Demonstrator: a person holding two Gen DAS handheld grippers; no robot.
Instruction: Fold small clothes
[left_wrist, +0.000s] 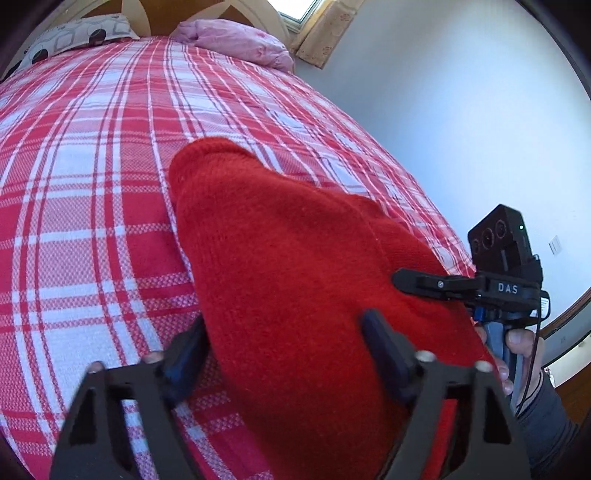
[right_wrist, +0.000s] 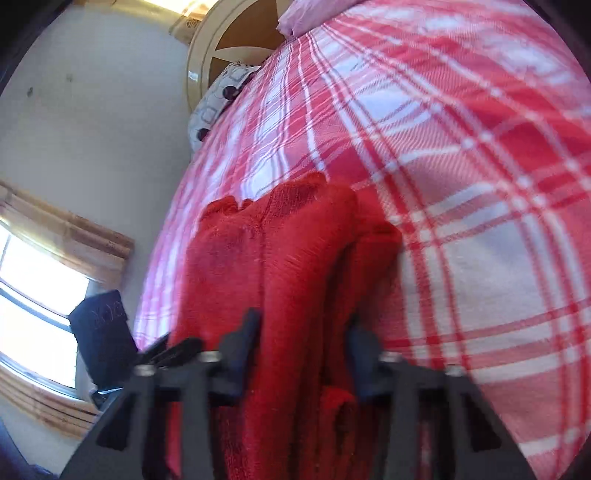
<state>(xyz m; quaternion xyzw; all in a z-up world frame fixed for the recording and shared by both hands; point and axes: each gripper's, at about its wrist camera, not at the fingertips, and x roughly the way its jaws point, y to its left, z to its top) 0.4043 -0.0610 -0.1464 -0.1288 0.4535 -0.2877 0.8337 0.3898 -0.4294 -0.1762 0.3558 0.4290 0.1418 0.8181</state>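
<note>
Red knitted garment (left_wrist: 295, 266) bunched over plaid bed (left_wrist: 92, 184), left hand-held gripper (left_wrist: 284, 343) spread wide around it, right hand-held gripper (right_wrist: 303, 339) clamping its folds.

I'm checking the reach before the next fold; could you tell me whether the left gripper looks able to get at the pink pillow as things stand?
Probably not. The left gripper has the red knit garment between its fingers, and the pink pillow lies at the far head end of the plaid bedspread, well beyond it.

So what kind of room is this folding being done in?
Most likely a bedroom: a bed with a red plaid bedspread, a patterned pillow against a headboard, and a window.
</note>
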